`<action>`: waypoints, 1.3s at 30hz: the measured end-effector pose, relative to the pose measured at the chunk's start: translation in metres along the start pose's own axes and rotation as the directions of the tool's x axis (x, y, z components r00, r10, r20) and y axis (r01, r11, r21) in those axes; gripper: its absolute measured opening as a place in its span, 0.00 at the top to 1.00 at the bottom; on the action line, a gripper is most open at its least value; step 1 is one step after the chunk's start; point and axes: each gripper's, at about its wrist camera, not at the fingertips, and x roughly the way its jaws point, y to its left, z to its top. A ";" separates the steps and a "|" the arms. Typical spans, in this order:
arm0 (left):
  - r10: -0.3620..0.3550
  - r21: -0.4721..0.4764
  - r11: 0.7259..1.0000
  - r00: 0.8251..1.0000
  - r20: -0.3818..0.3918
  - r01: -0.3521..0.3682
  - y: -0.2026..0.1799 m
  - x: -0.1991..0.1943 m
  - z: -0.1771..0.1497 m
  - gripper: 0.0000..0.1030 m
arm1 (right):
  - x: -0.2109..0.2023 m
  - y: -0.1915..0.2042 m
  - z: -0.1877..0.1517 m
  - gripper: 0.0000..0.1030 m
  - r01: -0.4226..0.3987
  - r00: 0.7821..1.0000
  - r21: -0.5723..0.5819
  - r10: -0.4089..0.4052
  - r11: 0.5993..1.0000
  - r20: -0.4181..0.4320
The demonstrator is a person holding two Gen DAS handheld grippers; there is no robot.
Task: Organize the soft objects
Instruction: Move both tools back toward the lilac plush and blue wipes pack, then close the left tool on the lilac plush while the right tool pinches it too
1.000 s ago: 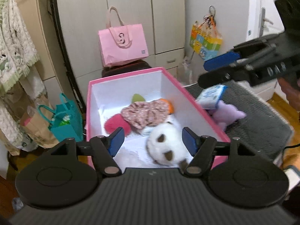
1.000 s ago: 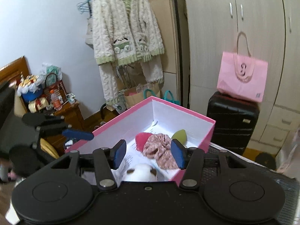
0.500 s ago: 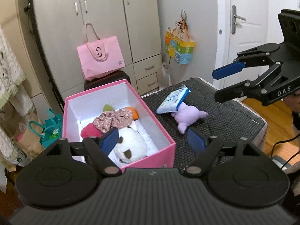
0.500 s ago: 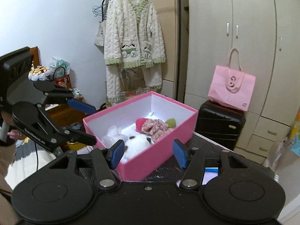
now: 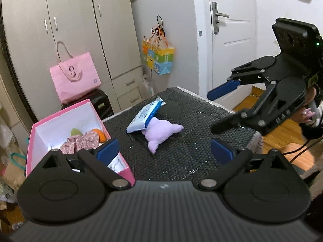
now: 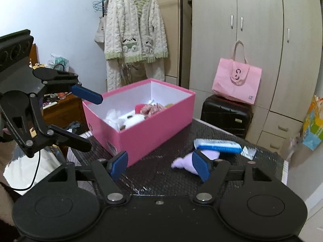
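Note:
A pink box (image 5: 32,133) (image 6: 153,133) with a white inside stands on the black mat and holds a white plush (image 6: 133,119), a floral cloth (image 5: 80,143) and other soft things. On the mat beside it lies a lilac plush (image 5: 161,133) (image 6: 183,163) with a blue-and-white tissue pack (image 5: 144,115) (image 6: 218,143) resting on it. My left gripper (image 5: 164,151) hovers short of the plush, its jaws opening with nothing between them. My right gripper (image 6: 159,166) is also opening and empty, and its right finger partly hides the plush.
The black mat (image 5: 201,121) covers a small table whose far edge drops to a wooden floor. A pink bag (image 5: 74,76) sits on a black suitcase (image 6: 226,113) before wardrobe doors. A cardigan (image 6: 135,32) hangs at the left; a colourful bag (image 5: 159,58) hangs by the door.
Both grippers have drawn back from over the pink box and swung right toward the mat, and both have opened wider. The white plush lies in the box.

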 end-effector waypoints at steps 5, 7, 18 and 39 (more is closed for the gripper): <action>0.004 -0.076 0.997 1.000 0.023 -0.002 0.000 0.025 -0.010 0.02 | 0.017 -0.014 -0.017 0.18 0.033 0.999 0.016 -0.032 0.999 -0.020; -0.013 -0.119 0.993 0.999 0.034 0.017 0.004 0.034 -0.009 0.02 | 0.023 -0.018 -0.023 0.16 0.056 0.998 0.013 -0.056 0.998 -0.018; -0.029 -0.175 0.983 0.992 0.126 0.051 -0.003 0.080 -0.003 0.02 | 0.061 -0.034 -0.053 0.17 0.044 0.999 -0.033 -0.043 0.998 0.030; 0.075 -0.412 0.909 0.997 0.021 -0.060 0.004 0.196 -0.020 0.05 | 0.128 -0.066 -0.053 0.16 0.153 0.984 0.018 -0.150 0.988 -0.100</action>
